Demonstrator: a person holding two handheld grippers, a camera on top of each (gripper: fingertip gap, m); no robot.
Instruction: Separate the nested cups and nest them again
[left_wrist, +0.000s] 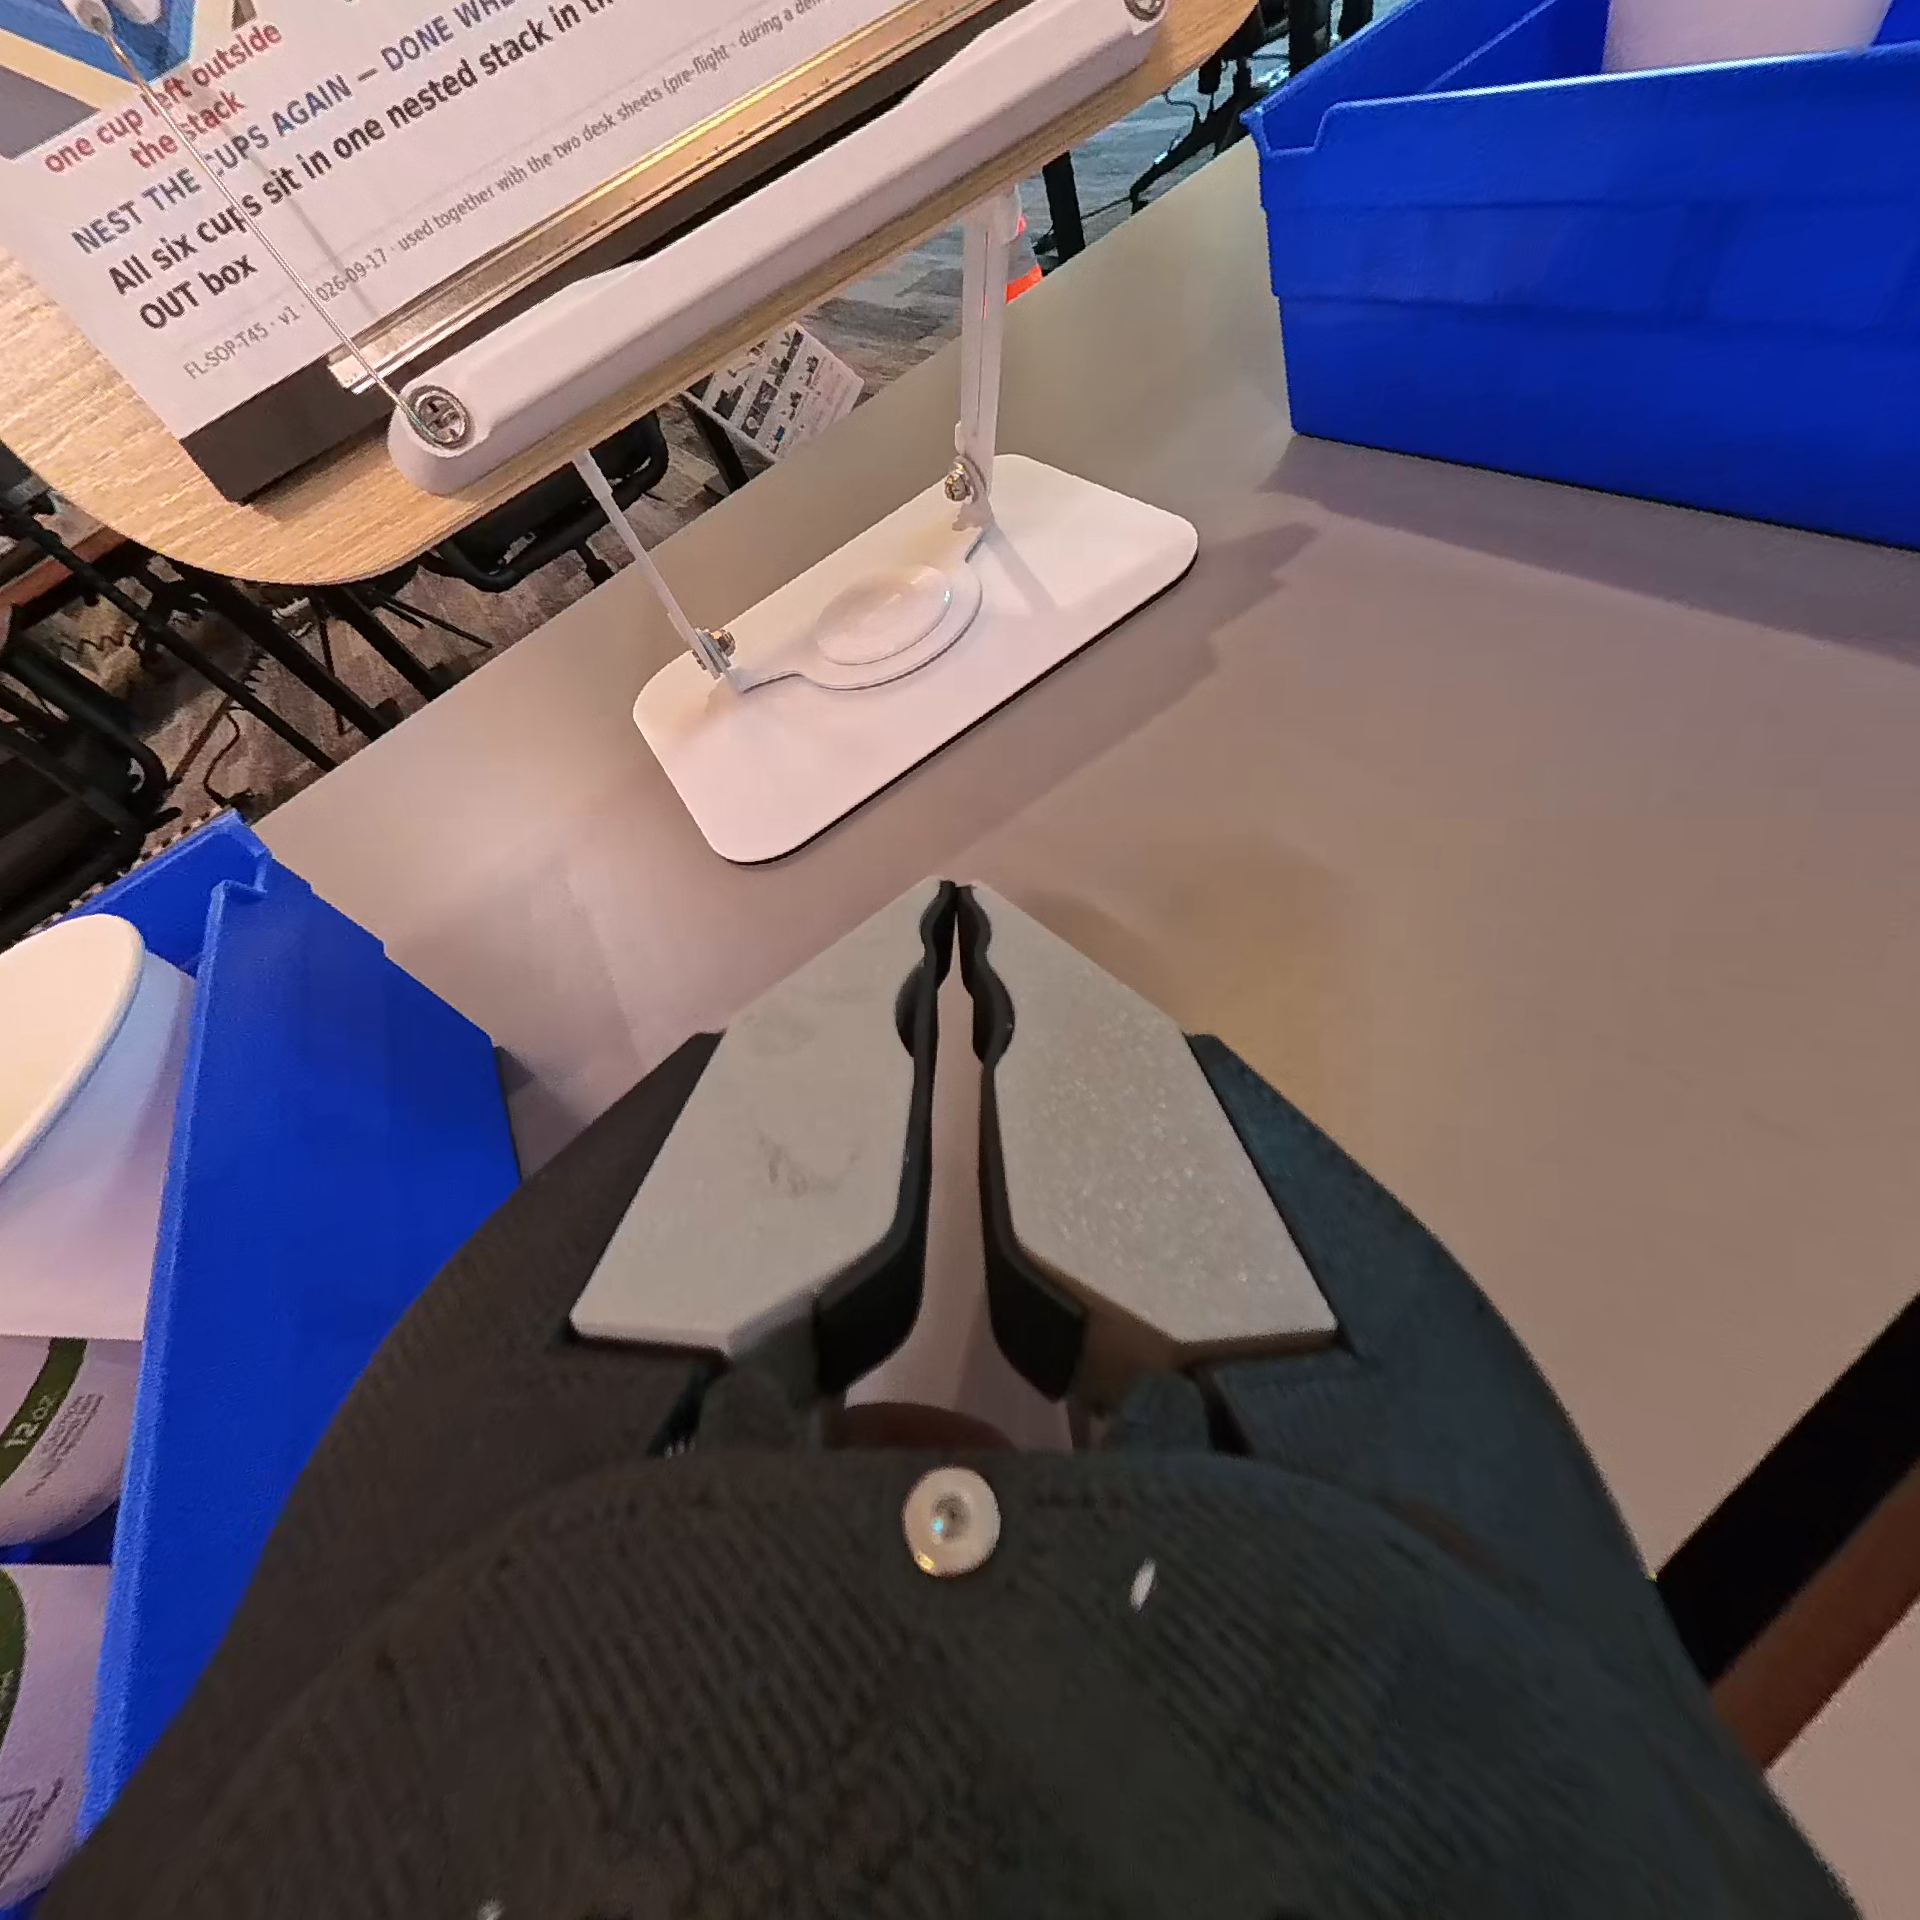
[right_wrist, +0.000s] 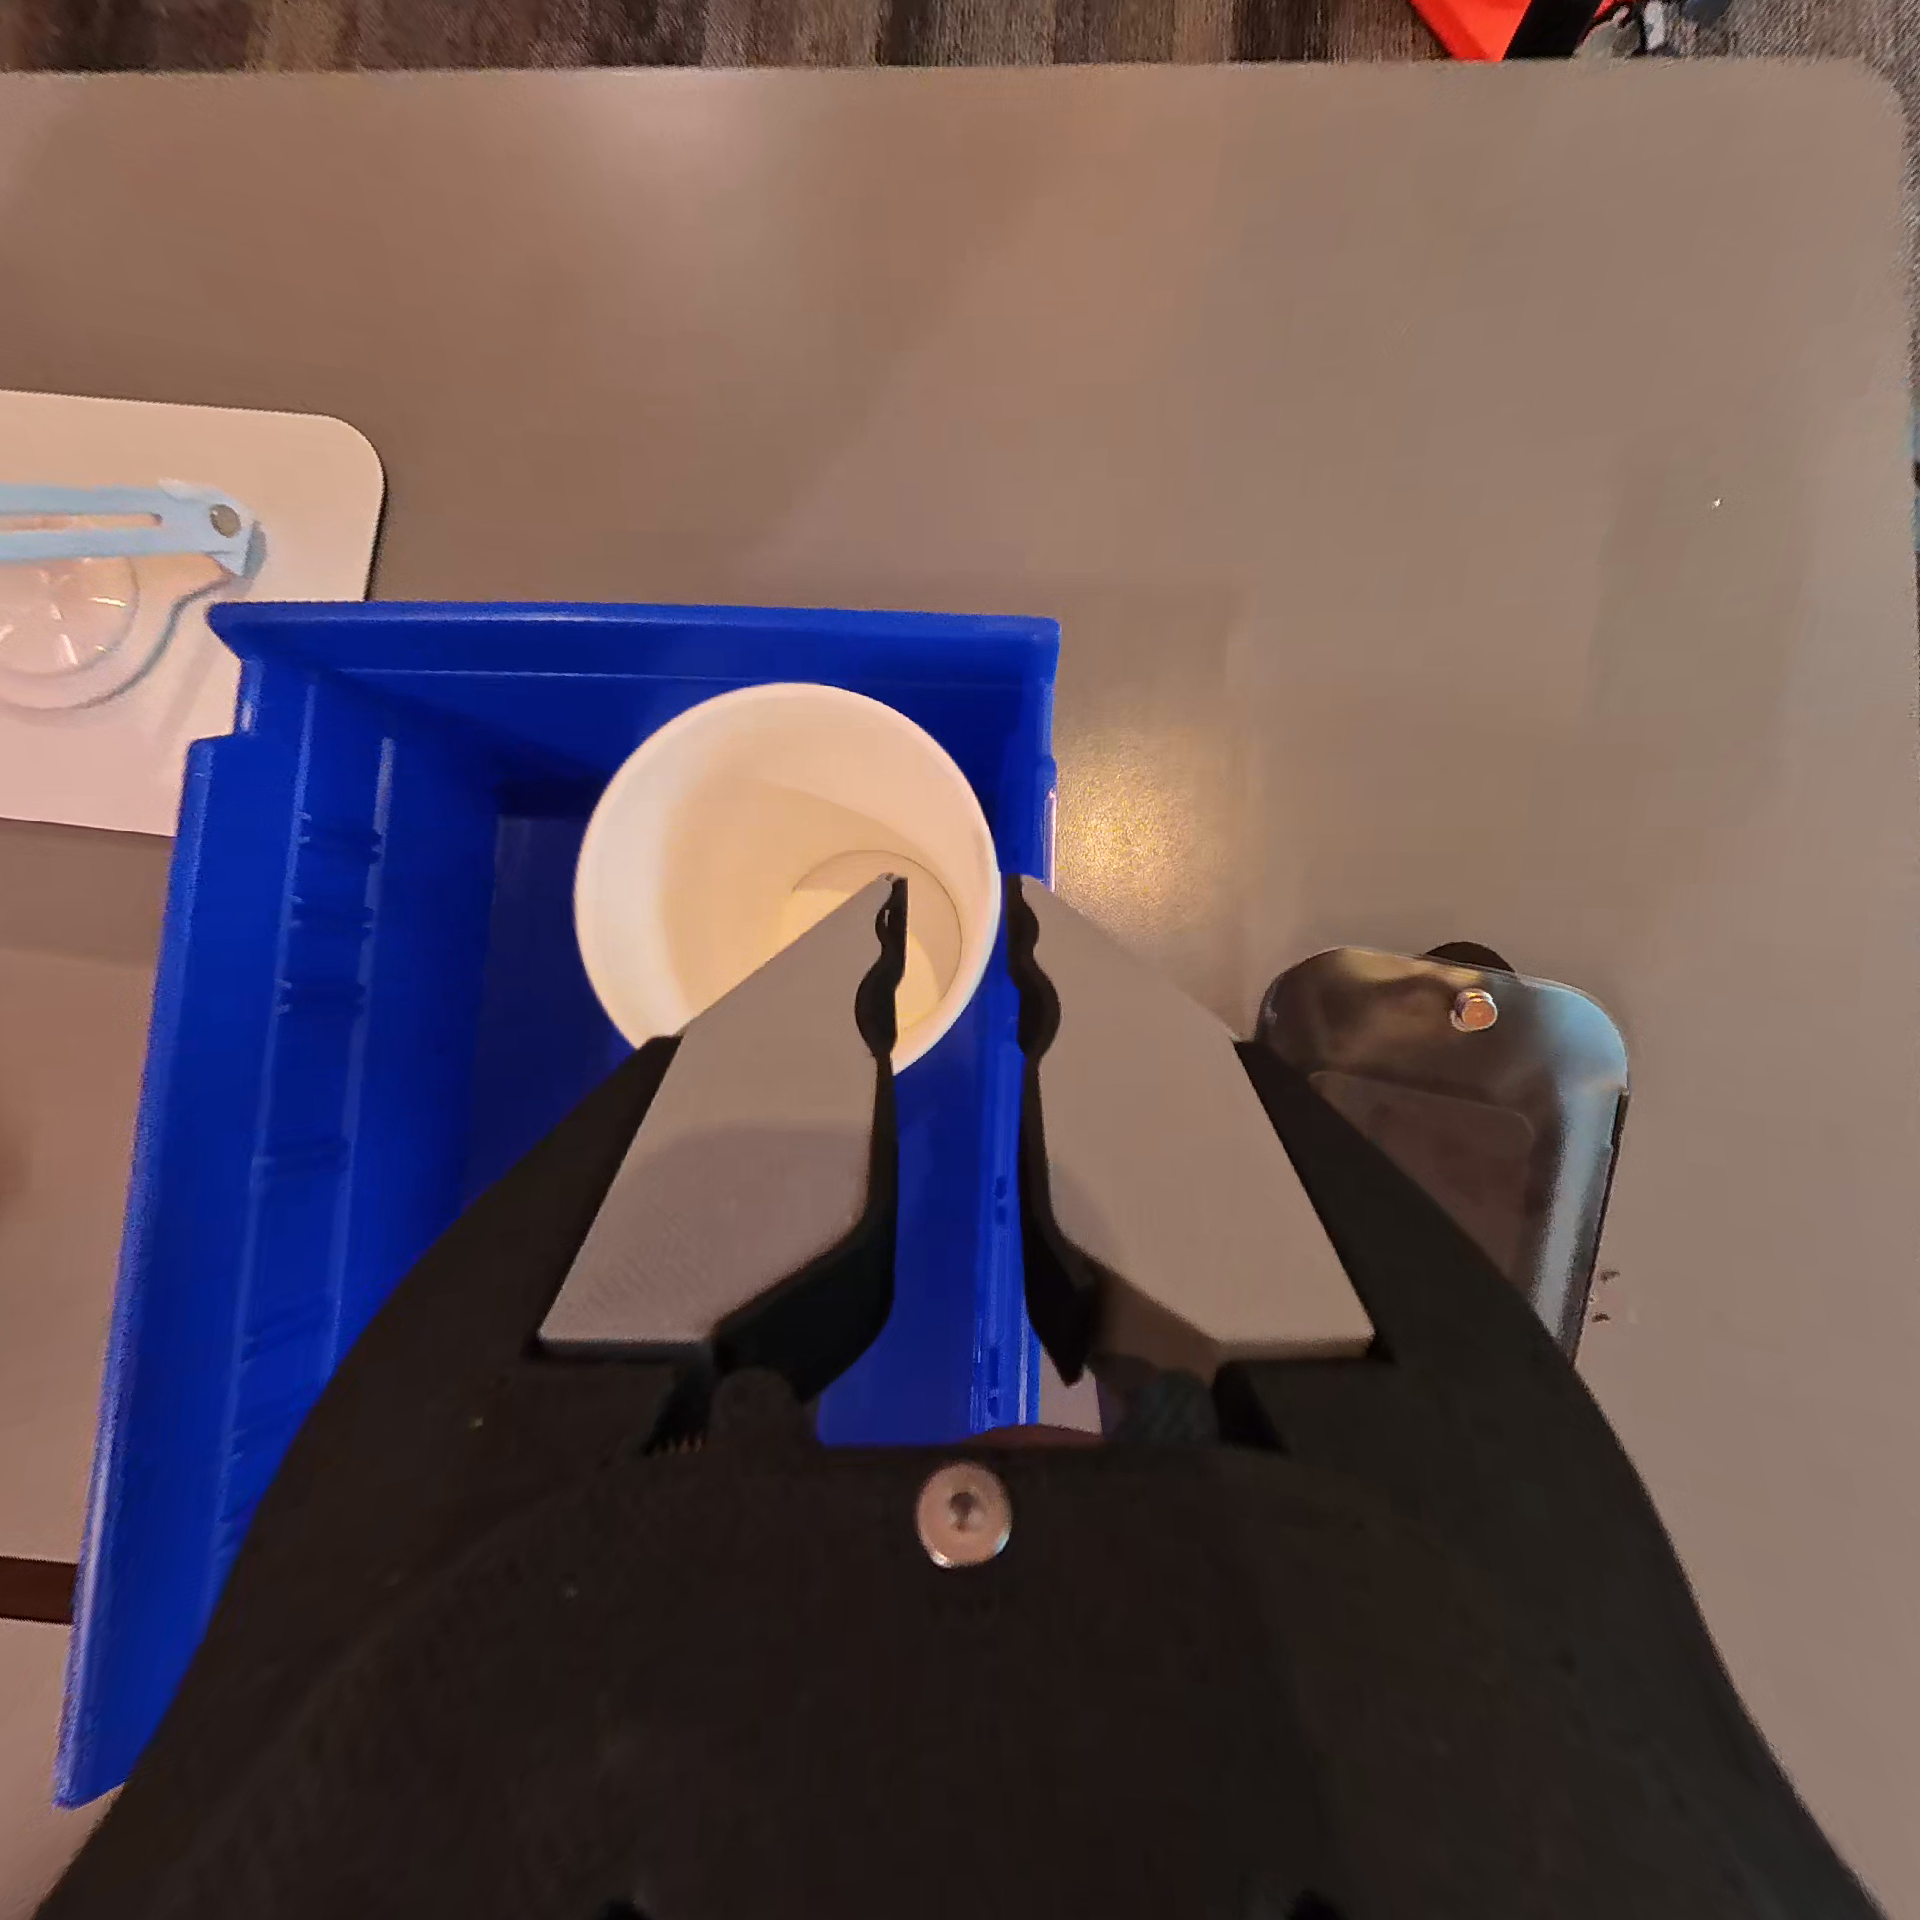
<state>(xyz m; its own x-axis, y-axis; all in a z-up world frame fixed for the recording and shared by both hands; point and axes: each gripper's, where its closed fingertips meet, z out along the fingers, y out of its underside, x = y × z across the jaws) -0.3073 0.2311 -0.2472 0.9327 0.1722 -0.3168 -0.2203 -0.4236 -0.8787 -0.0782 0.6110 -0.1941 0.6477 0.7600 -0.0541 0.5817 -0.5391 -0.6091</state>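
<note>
In the right wrist view a white paper cup stands upright in a blue bin, near its far right corner; whether more cups are nested in it I cannot tell. My right gripper is narrowly open above it. Its fingers straddle the cup's right rim, one inside and one outside. My left gripper is shut and empty above the grey table. White cups sit in a blue bin to its left.
A document stand with a white base stands ahead of the left gripper; the base also shows in the right wrist view. A second blue bin is at the far right. A dark glossy flat object lies right of the bin. The gap from one gripper's tips to the other's is roughly 45 centimetres. The white base is about 20 centimetres from my left fingertips.
</note>
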